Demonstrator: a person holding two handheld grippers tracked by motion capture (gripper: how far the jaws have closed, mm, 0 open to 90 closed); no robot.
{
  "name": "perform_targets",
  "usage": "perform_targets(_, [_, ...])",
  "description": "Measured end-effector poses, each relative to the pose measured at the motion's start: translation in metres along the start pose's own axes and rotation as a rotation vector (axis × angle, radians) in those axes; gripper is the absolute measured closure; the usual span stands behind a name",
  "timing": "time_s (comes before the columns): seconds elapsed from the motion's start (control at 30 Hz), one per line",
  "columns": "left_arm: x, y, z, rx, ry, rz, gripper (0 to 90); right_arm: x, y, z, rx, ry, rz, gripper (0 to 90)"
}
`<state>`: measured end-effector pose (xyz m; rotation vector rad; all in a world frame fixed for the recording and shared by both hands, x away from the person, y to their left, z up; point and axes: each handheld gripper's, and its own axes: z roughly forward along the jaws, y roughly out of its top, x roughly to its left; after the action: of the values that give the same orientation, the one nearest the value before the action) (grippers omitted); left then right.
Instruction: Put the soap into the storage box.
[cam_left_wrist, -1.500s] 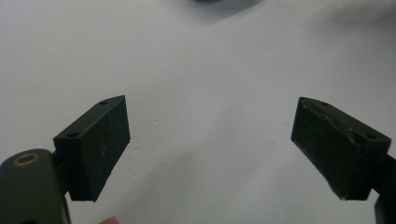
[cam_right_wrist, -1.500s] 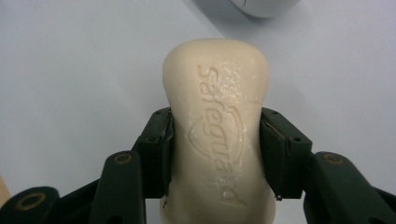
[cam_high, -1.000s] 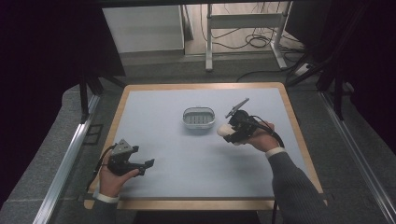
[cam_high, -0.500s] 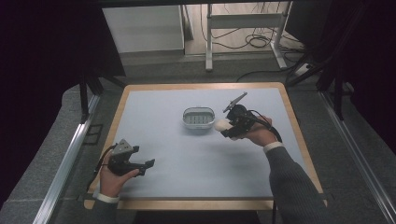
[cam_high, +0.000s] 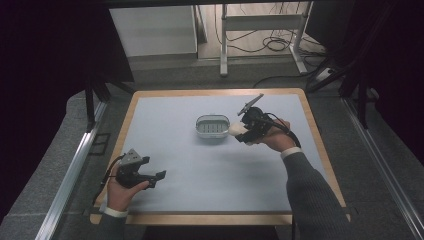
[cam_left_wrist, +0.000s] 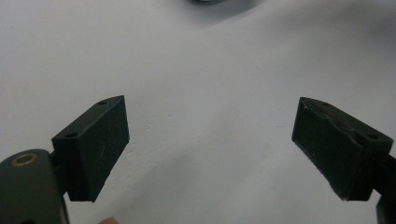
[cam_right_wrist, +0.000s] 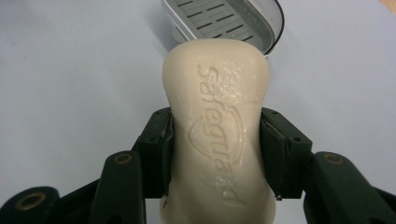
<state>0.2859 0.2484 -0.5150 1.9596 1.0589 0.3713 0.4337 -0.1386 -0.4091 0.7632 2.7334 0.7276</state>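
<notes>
I clamp my right gripper (cam_right_wrist: 215, 154) on the soap bar (cam_right_wrist: 217, 135), aiming at the soap dish (cam_high: 212, 127) at nine o'clock; left gripper (cam_high: 159, 175) idles wide open, empty.

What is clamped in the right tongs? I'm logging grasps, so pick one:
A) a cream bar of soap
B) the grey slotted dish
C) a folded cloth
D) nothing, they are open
A: in the right gripper view the right tongs press both sides of the cream bar of soap, with the grey slotted dish lying empty beyond it.
</notes>
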Motion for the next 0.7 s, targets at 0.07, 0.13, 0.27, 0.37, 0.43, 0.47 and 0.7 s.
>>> perform_targets(0.07, [0.0, 0.0, 0.0, 0.001, 0.0, 0.0, 11.5, -0.001, 0.002, -0.001, -0.004, 0.0, 0.0, 48.9])
perform_targets(0.13, [0.0, 0.0, 0.0, 0.001, -0.001, 0.0, 11.5, -0.002, 0.004, -0.002, -0.007, 0.004, -0.001, 48.8])
perform_targets(0.27, [0.0, 0.0, 0.0, 0.001, -0.002, 0.0, 11.6, -0.003, 0.008, -0.002, -0.01, 0.004, -0.01, 48.9])
perform_targets(0.37, [0.0, 0.0, 0.0, 0.003, -0.002, -0.002, 11.6, -0.004, 0.01, -0.001, -0.014, 0.009, -0.006, 48.9])
perform_targets(0.43, [0.0, 0.0, 0.0, 0.005, -0.004, -0.003, 11.6, -0.004, 0.012, 0.001, -0.015, 0.011, -0.007, 48.9])
perform_targets(0.47, [0.0, 0.0, 0.0, 0.005, -0.004, -0.003, 11.6, -0.005, 0.013, 0.002, -0.017, 0.015, -0.007, 48.9])
perform_targets(0.7, [0.001, -0.001, 0.001, 0.009, -0.004, -0.006, 11.6, -0.008, 0.018, 0.009, -0.008, 0.011, -0.005, 48.9])
